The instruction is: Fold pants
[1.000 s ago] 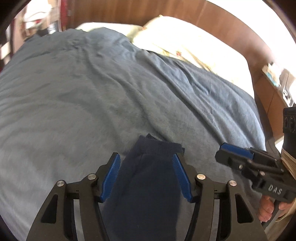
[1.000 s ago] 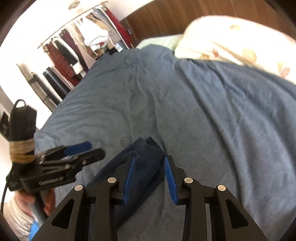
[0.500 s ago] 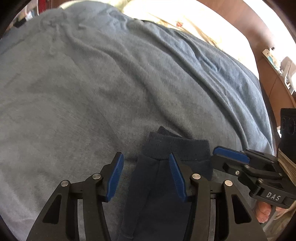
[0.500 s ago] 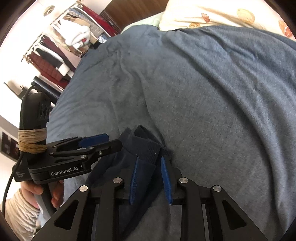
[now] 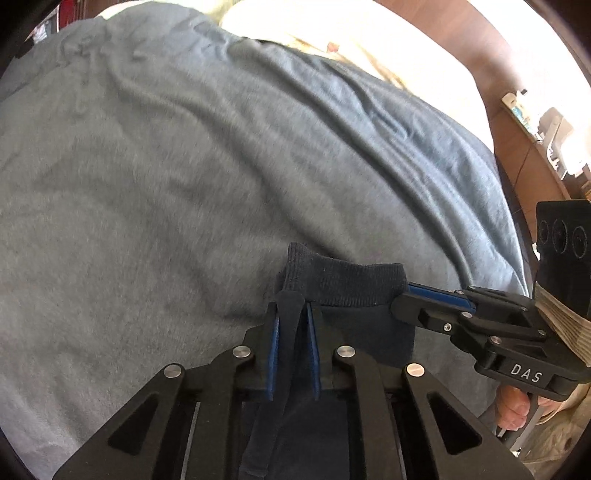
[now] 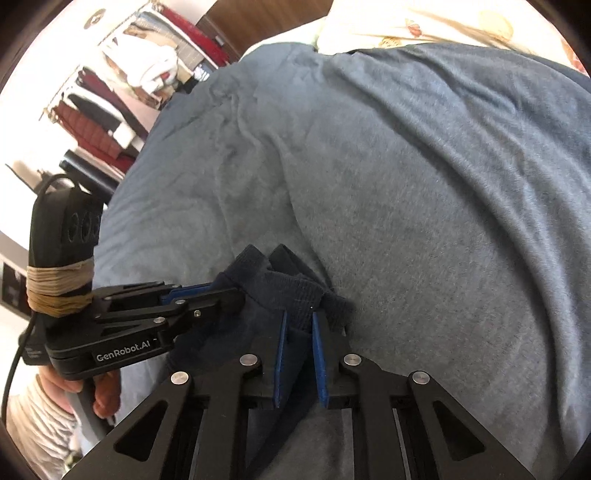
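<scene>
Dark navy pants [image 5: 351, 288] lie at the near edge of a blue-grey blanket, ribbed band toward the bed's middle. My left gripper [image 5: 291, 310] is closing, its blue pads pinching a raised fold of the fabric just below the band. In the same view my right gripper [image 5: 400, 295] comes in from the right and clamps the band's right corner. In the right wrist view my right gripper [image 6: 298, 317] is closing with the ribbed pants [image 6: 291, 291] bunched between its pads, and my left gripper [image 6: 236, 295] bites the cloth from the left.
The blanket [image 5: 184, 166] covers the whole bed ahead, with shallow wrinkles. A cream pillow [image 5: 332, 22] and a wooden headboard are at the far end. A nightstand [image 5: 535, 122] stands right, a clothes rack [image 6: 110, 92] left. A hand [image 6: 103, 398] holds each grip.
Both grippers sank onto the pants and their jaws went from wide apart to pinched on the cloth. The right gripper's tip moved in onto the band's right corner.
</scene>
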`<act>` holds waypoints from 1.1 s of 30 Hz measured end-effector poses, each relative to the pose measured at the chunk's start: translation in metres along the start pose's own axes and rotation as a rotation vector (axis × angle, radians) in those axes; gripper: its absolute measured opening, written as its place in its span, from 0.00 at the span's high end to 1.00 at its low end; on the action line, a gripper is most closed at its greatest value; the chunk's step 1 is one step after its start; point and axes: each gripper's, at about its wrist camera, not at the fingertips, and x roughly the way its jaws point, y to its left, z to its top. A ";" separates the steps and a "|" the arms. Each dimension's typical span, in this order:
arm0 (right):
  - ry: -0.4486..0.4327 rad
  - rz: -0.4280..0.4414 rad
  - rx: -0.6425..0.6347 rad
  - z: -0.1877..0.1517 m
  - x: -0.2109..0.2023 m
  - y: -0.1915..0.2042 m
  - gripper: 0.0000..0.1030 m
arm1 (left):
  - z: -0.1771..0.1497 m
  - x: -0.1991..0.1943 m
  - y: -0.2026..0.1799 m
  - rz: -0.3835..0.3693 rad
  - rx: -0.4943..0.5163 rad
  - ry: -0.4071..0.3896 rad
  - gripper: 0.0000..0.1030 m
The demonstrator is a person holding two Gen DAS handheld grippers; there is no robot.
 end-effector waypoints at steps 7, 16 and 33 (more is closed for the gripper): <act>-0.049 -0.023 -0.021 0.004 -0.013 0.003 0.86 | 0.006 0.006 -0.002 0.011 0.022 0.018 0.85; -0.048 -0.015 -0.016 0.003 -0.012 0.003 0.86 | 0.007 -0.004 -0.005 0.026 0.000 0.002 0.81; -0.004 -0.055 0.002 -0.002 0.003 -0.012 0.86 | 0.011 0.017 -0.003 0.016 -0.025 0.057 0.78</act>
